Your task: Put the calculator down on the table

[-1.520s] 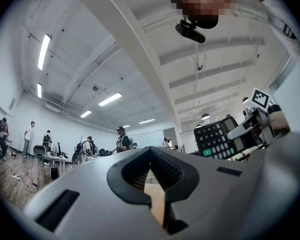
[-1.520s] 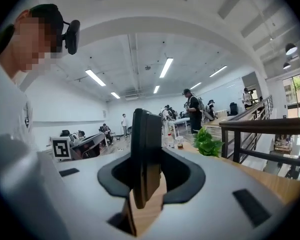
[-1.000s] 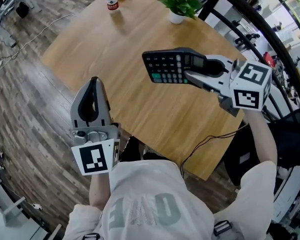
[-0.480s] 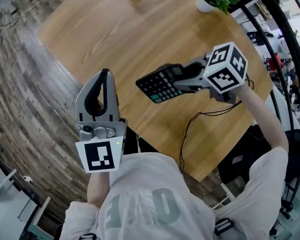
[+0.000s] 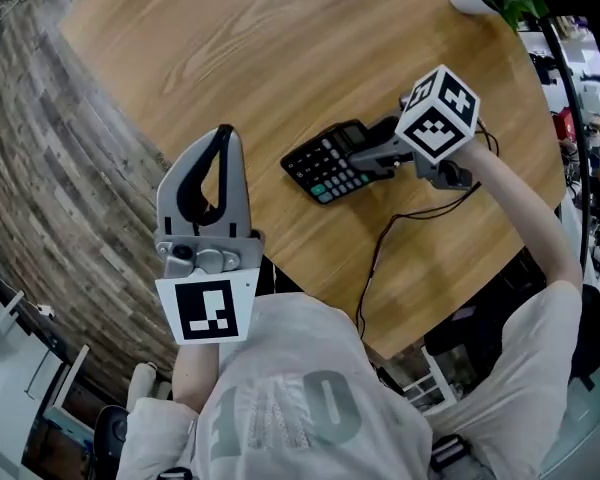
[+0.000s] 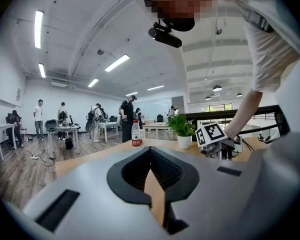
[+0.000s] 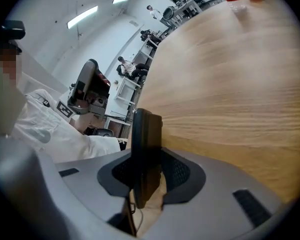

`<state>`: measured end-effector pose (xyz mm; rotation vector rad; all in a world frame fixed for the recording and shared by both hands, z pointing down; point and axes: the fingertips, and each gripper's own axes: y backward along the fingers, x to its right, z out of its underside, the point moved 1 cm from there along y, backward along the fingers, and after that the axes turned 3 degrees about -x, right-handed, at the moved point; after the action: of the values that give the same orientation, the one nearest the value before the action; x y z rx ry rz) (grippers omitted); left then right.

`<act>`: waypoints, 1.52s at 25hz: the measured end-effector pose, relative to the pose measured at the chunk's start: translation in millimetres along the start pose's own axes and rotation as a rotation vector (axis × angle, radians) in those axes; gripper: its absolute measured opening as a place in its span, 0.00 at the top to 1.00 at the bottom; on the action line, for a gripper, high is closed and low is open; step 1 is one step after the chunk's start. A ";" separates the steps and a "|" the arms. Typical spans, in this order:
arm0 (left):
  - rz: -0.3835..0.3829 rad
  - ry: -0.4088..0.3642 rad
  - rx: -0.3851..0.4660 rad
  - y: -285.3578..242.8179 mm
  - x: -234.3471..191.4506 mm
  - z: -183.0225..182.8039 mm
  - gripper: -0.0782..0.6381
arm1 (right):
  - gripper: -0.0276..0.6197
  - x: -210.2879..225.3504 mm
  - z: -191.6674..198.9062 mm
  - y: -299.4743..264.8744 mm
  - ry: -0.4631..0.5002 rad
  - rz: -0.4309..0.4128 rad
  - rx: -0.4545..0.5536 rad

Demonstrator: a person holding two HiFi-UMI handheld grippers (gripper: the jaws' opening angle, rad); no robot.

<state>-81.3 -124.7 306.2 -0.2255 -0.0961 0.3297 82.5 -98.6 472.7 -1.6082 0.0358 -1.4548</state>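
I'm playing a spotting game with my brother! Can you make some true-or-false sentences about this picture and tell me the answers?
1. The right gripper is holding the calculator. True.
2. The left gripper is holding a pencil. False: its jaws are shut with nothing between them.
3. The table has a wooden top. True.
4. The calculator is white. False: it is black, with a few greenish keys.
5. A green plant in a white pot stands on the table. True.
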 end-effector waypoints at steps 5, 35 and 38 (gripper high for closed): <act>0.016 0.009 -0.033 -18.5 1.0 18.2 0.88 | 0.77 15.6 -6.3 -6.2 -0.073 -0.096 -0.010; 0.036 -0.027 0.000 -8.7 15.3 10.8 0.88 | 0.71 33.1 -7.4 -9.1 -0.087 0.139 0.005; 0.036 -0.030 0.014 -3.9 16.1 5.3 0.88 | 0.69 33.5 -7.0 -7.2 -0.072 0.189 0.004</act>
<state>-65.6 -121.8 313.1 -0.2087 -0.1194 0.3696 83.0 -118.0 501.9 -1.6076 0.1398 -1.2508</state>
